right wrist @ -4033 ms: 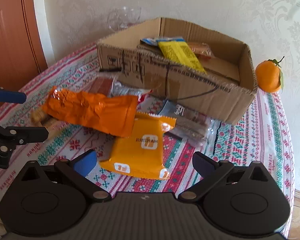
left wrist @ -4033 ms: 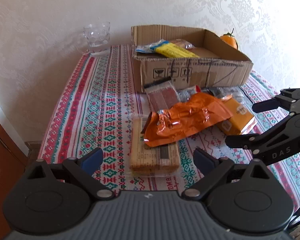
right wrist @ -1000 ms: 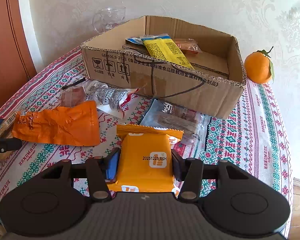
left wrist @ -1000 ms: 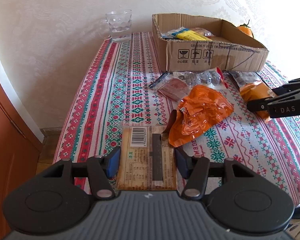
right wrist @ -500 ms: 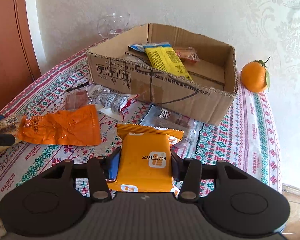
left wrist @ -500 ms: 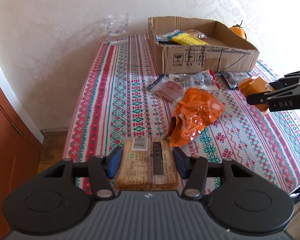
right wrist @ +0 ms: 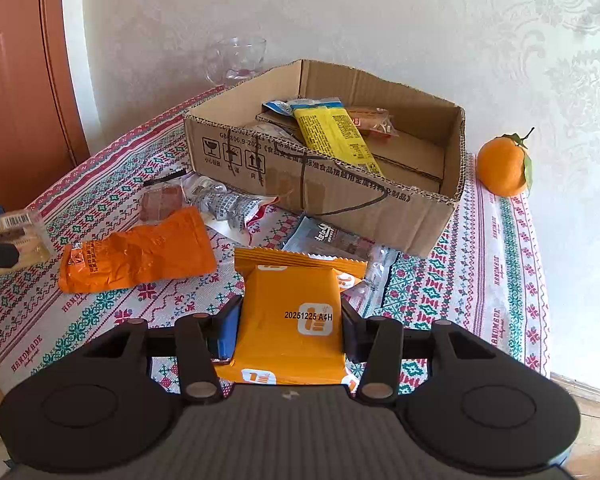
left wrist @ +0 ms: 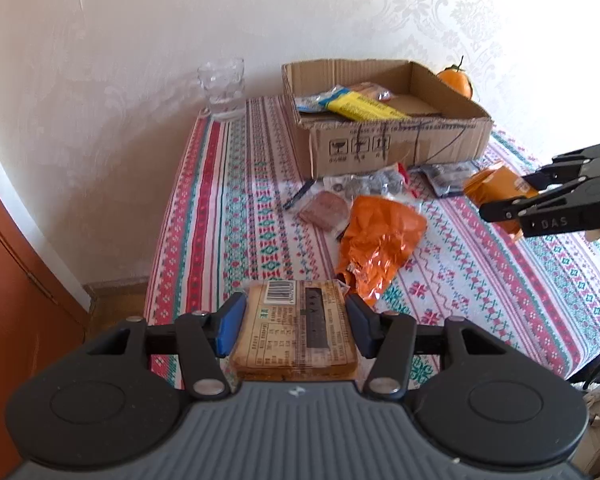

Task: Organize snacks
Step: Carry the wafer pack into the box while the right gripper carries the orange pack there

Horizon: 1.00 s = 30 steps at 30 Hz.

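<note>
Tan cracker pack (left wrist: 296,330) with barcode label is held clear of the cloth. Yellow-orange pouch (right wrist: 296,316) with printed date is likewise gripped. Crumpled orange wrapper (left wrist: 380,240), brown snack piece (left wrist: 324,214) and clear packets (left wrist: 364,184) lie before open cardboard box (right wrist: 320,192), where yellow packet (right wrist: 334,138) is laid.

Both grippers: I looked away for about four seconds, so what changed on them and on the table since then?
The left gripper closed on the clear-wrapped biscuit pack and lifted it; the right gripper closed on the yellow-orange packet and raised it. Both had stood open before. The crumpled orange bag, no longer draped over the biscuits, lies flat. The cardboard box, glass and orange stayed put.
</note>
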{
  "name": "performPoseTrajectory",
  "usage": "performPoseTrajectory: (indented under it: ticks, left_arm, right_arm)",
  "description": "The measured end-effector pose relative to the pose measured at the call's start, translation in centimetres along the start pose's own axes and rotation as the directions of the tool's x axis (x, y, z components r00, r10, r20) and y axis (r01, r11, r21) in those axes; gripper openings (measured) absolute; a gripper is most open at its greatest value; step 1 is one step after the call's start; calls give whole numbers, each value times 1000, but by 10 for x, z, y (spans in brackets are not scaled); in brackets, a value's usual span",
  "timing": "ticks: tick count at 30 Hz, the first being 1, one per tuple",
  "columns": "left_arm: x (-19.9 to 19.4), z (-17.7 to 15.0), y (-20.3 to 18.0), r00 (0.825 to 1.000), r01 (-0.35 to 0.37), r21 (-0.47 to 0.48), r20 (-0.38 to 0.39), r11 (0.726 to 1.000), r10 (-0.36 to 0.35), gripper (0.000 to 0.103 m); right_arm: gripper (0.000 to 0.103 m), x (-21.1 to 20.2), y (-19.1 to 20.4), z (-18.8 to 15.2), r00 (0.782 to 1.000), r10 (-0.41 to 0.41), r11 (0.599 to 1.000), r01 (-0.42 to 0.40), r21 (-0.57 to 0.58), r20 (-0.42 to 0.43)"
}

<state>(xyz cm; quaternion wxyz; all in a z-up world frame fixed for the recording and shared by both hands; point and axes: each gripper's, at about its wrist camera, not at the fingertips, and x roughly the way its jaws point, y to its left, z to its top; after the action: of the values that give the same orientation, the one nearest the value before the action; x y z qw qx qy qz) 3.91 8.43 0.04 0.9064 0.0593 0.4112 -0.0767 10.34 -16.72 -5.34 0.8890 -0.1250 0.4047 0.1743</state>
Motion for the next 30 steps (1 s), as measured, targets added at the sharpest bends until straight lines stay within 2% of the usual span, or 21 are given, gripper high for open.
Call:
performPoseTrajectory:
  ticks: [5, 14, 21, 30]
  left_arm:
    - [0, 9, -1, 1000, 15, 0, 12, 1000, -15, 54]
    - [7, 36, -16, 994, 97, 44, 37, 994, -99, 54]
    - [22, 71, -32, 985, 153, 104, 70, 983, -160, 54]
    - [52, 131, -50, 972, 168, 162, 138, 972, -191, 54]
  right_arm:
    - [54, -4, -1, 1, 1000, 9, 1000, -9, 3, 6]
    - [54, -15, -9, 9, 1000, 23, 1000, -23, -3, 15]
    - [54, -21, -18, 17, 999, 33, 999, -33, -10, 23]
    - [54, -25, -30, 27, 998, 26, 999, -25, -28, 50]
